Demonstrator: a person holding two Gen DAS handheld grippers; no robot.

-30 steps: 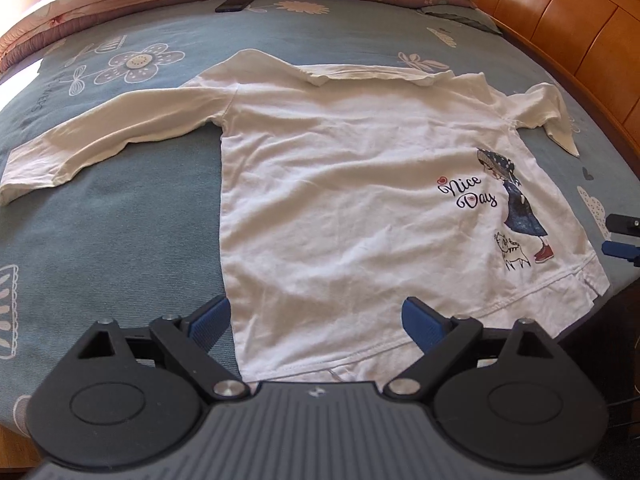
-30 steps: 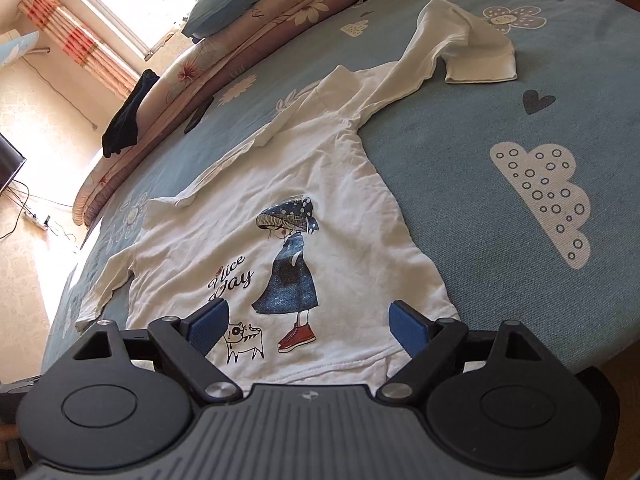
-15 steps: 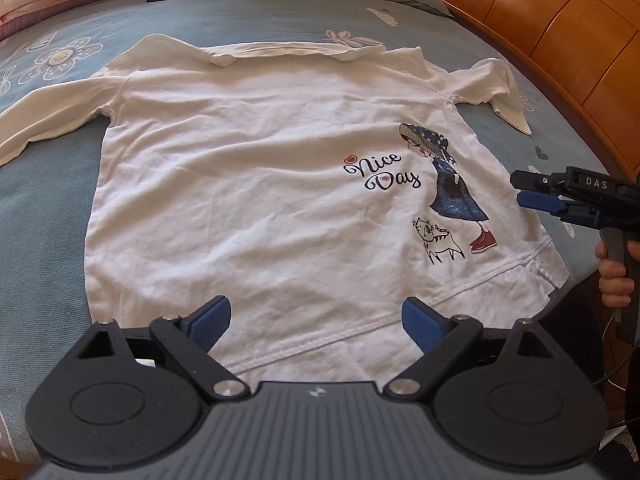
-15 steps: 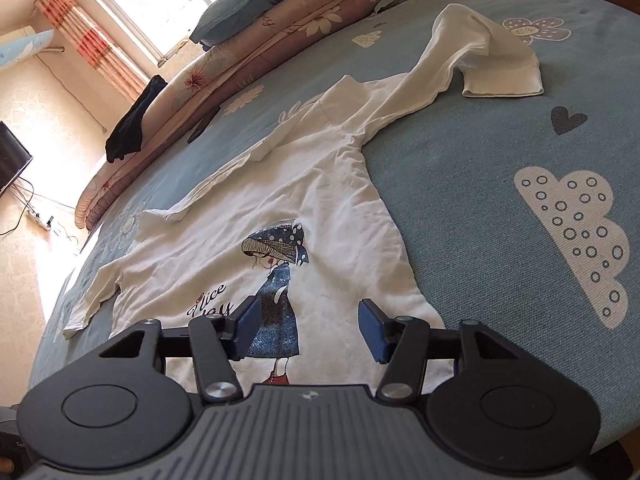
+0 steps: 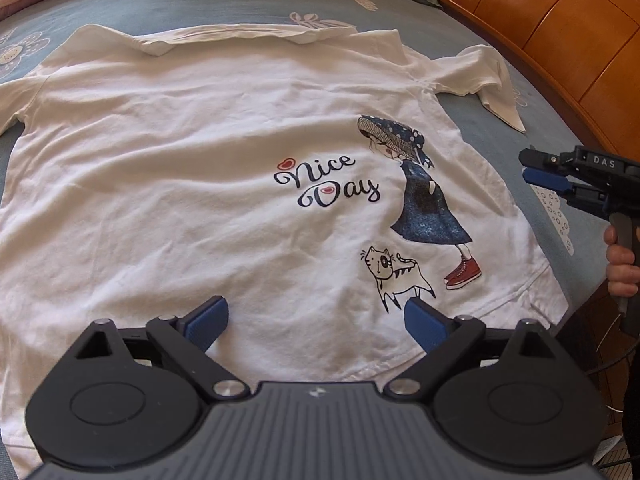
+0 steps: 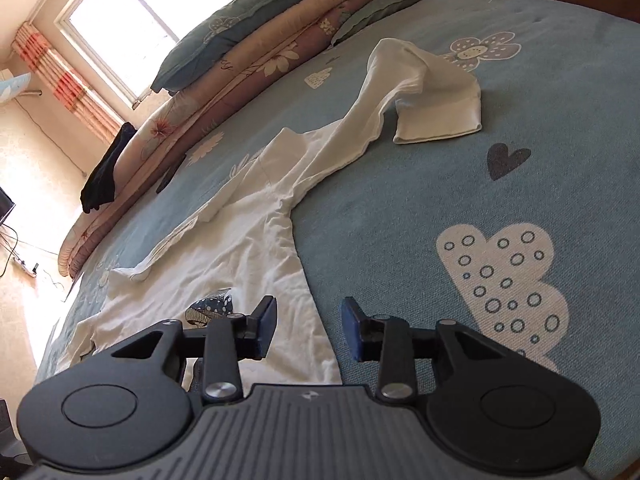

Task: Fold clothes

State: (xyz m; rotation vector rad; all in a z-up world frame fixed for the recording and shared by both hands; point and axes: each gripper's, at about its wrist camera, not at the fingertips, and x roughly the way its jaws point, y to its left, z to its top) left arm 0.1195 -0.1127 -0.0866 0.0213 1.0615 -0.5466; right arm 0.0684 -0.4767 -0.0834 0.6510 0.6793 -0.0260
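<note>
Here, shirt (image 5: 200, 184) lies flat, collar away from left tool (image 5: 316, 320).

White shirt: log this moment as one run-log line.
white shirt flat on bed, print up, unfolded | left gripper open over hem | right gripper open at shirt's side edge | nothing grasped

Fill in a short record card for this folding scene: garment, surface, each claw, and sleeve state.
garment: white long-sleeved shirt, spread flat, print side up
print: girl, cat, words "Nice Day"
surface: blue patterned bedspread
left claw: open, above the hem
right claw: open, over the shirt's side edge
right sleeve: bunched, cuff doubled over
</note>
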